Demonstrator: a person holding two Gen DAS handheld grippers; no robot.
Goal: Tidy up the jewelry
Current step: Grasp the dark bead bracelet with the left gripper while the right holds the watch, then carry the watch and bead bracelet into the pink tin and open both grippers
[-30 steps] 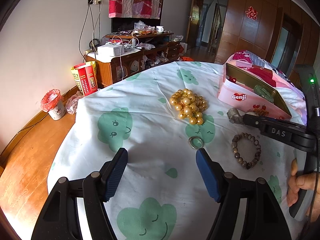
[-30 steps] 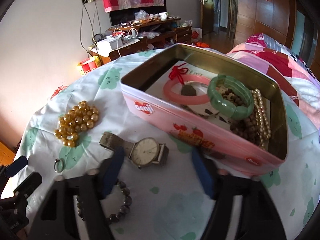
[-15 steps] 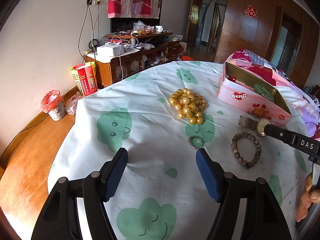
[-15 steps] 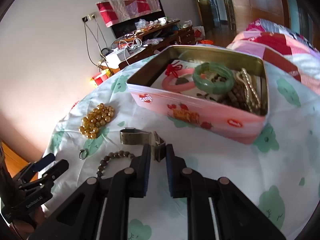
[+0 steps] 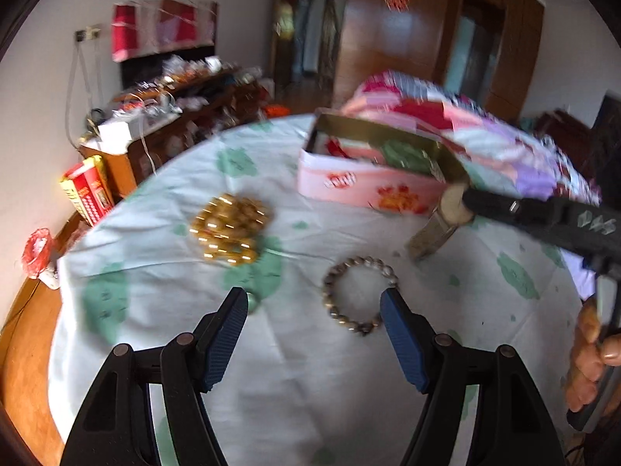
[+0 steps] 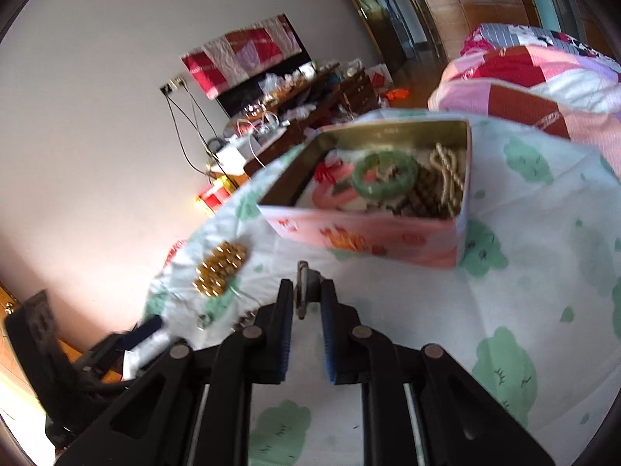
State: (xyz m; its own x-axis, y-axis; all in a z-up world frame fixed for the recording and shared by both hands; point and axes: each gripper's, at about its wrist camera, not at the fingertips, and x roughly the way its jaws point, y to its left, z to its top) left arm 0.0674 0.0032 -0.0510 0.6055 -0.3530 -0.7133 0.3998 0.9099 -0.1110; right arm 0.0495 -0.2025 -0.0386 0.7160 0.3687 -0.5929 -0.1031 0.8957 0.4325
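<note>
My right gripper (image 6: 306, 295) is shut on the wristwatch (image 6: 302, 285) and holds it above the cloth, just in front of the pink tin box (image 6: 372, 239). In the left wrist view the watch (image 5: 442, 221) hangs from the right gripper's tip beside the tin (image 5: 361, 184). The tin holds a green bangle (image 6: 384, 174), a pink bangle and bead strands. My left gripper (image 5: 314, 316) is open and empty over the brown bead bracelet (image 5: 359, 297). A gold bead pile (image 5: 229, 229) and a small ring (image 5: 252, 303) lie on the cloth.
A round table with a white cloth with green prints (image 5: 295, 372). A patchwork quilt (image 6: 543, 81) lies behind the tin. A cluttered cabinet (image 5: 167, 128), a red box (image 5: 87, 192) and a bin (image 5: 37, 250) stand by the wall on the left.
My right gripper has lifted the watch off the cloth and carried it toward the tin. My left gripper has swung right, so the brown bracelet now lies between its fingers.
</note>
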